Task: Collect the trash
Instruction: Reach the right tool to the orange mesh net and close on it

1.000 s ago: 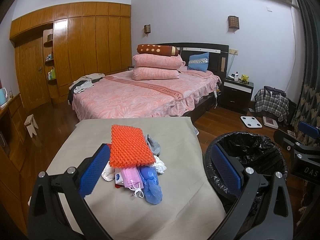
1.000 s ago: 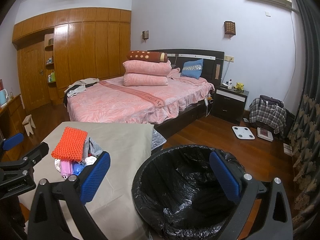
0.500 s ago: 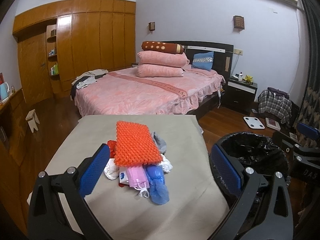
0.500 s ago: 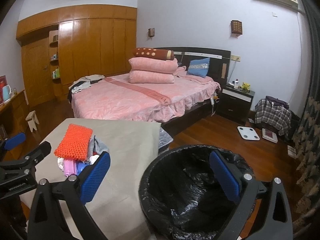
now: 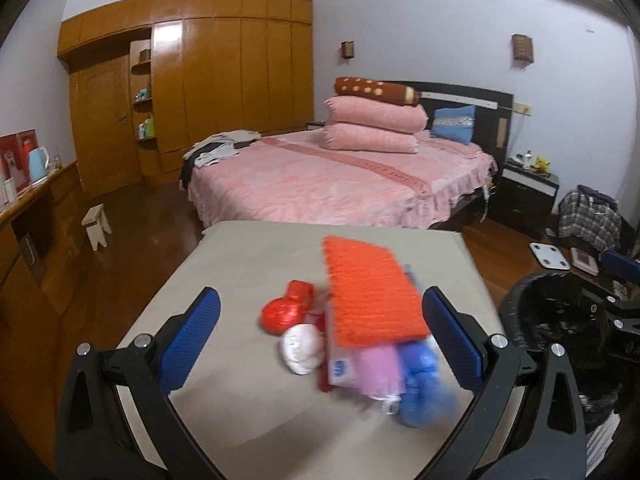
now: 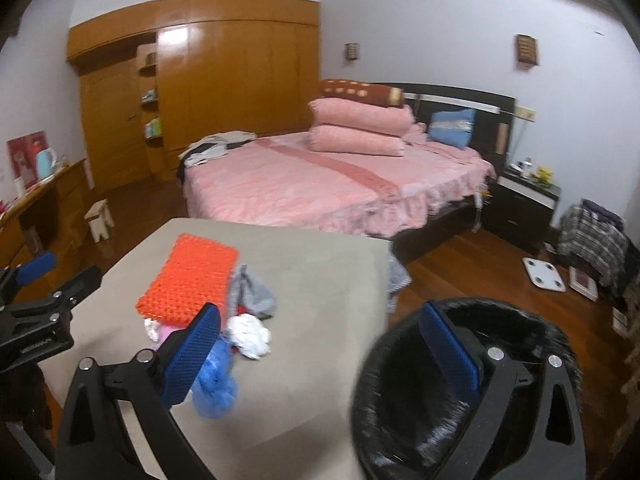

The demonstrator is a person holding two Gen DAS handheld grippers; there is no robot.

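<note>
A pile of trash lies on the beige table [image 5: 240, 264]. On top is an orange foam net [image 5: 368, 292] [image 6: 188, 280]. Under and around it are a red wrapper [image 5: 286, 312], a white crumpled tissue [image 5: 302, 346] [image 6: 248, 334], a pink mask [image 5: 378, 372], a blue plastic cover [image 5: 424, 388] [image 6: 216, 384] and a grey cloth [image 6: 250, 292]. My left gripper [image 5: 320, 340] [image 6: 60, 280] is open just short of the pile, holding nothing. My right gripper [image 6: 320, 354] [image 5: 608, 284] is open and holds nothing, spanning the table's right edge and the black-lined bin [image 6: 400, 400] [image 5: 552, 320].
Beyond the table stands a pink bed [image 5: 340, 184] with stacked pillows. A wooden wardrobe [image 5: 224, 80] fills the far wall, and a small stool [image 5: 96, 226] sits on the floor at left. A nightstand [image 6: 524, 208], a scale [image 6: 544, 274] and a plaid bag [image 6: 592, 240] are at right.
Both views have swung to the left and are blurred. The pile now sits toward the left gripper's right finger, and the red wrapper shows. The bin has slid right in both views.
</note>
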